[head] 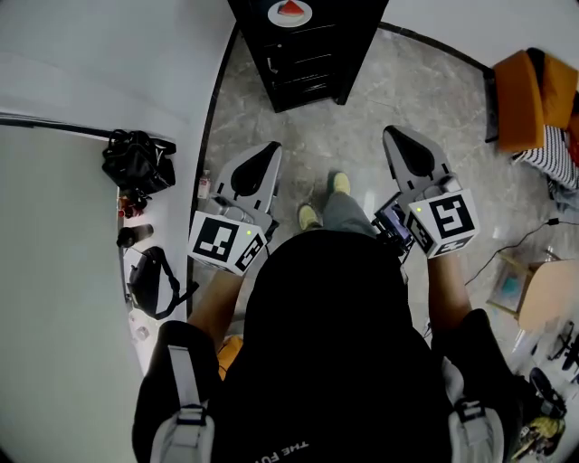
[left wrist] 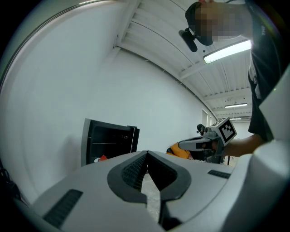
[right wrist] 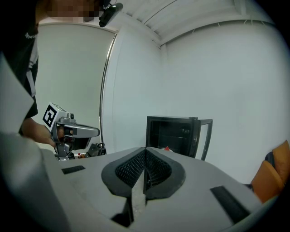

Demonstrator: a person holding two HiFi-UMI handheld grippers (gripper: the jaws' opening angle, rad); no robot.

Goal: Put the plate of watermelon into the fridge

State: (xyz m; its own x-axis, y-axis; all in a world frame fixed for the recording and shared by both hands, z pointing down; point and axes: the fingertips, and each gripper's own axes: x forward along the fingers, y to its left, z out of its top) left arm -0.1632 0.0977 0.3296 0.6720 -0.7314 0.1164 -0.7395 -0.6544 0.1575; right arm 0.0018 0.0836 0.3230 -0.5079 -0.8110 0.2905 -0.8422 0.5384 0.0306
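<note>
A black fridge [head: 303, 54] stands ahead by the white wall, its door [right wrist: 206, 136] swung open to the right. The white plate of watermelon [head: 290, 12] shows at the fridge's upper end in the head view. In the gripper views only a red tip [right wrist: 166, 148] [left wrist: 102, 157] peeks over my jaws at the fridge's opening. I cannot tell whether the plate sits on or in the fridge. My left gripper [head: 271, 149] and right gripper [head: 394, 136] are held side by side, well short of the fridge. Both are shut and empty.
Black bags [head: 137, 161] [head: 152, 282] and small bottles [head: 131, 210] lie along the white wall on the left. An orange seat [head: 534, 99] with striped cloth is at the right, and a cable [head: 516, 240] runs over the marble floor. The person's feet [head: 336, 185] show between the grippers.
</note>
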